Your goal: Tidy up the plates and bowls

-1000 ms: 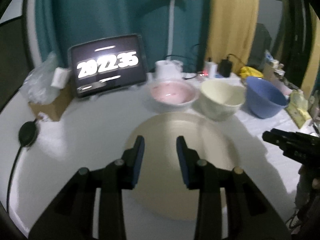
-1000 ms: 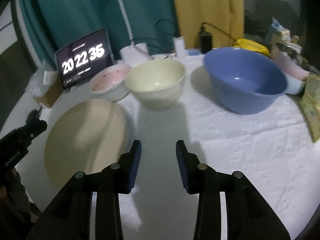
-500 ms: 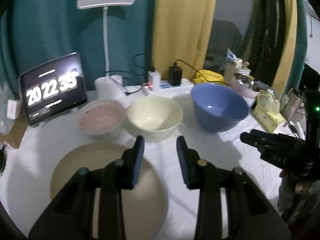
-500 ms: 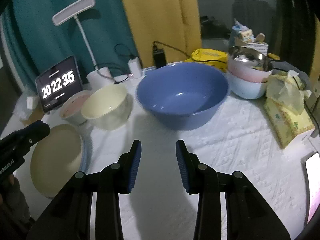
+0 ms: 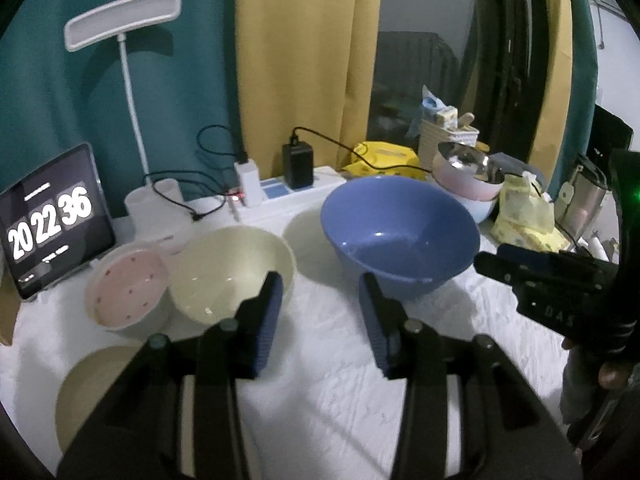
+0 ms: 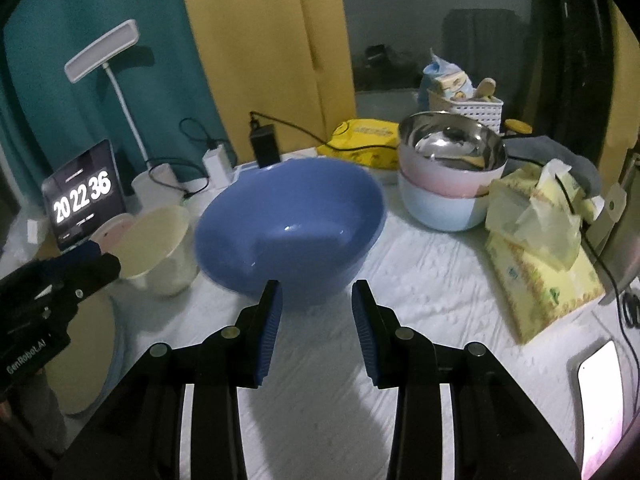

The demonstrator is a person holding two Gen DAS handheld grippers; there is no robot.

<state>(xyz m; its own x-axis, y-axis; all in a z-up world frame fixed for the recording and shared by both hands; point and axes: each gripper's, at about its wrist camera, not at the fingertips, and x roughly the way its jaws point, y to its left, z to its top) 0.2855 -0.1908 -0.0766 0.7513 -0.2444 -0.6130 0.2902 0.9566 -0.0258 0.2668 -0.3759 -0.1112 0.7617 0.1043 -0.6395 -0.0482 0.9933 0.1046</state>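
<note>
A large blue bowl (image 6: 288, 220) stands on the white tablecloth just beyond my right gripper (image 6: 318, 296), which is open with nothing between its fingers. Left of it sit a cream bowl (image 6: 156, 240) and a pink bowl (image 6: 112, 228), with a cream plate (image 6: 88, 356) nearer me. My left gripper (image 5: 320, 292) hovers over the cloth between the cream bowl (image 5: 228, 268) and the blue bowl (image 5: 400, 236). Its jaws are opening and hold nothing. The plate (image 5: 88, 392) lies at its lower left. A steel bowl (image 6: 452, 144) tops a stack of pink and pale-blue bowls at the back right.
A tablet clock (image 6: 84, 196), a white desk lamp (image 6: 104, 48) and chargers with cables line the back edge. A yellow tissue box (image 6: 540, 272) and a lit phone (image 6: 600, 392) lie at the right. Bare cloth lies in front of the blue bowl.
Both grippers have swung right, off the plate and toward the blue bowl, which now looms larger. The left jaws stand wider than before. The clock has ticked from 35 to 36.
</note>
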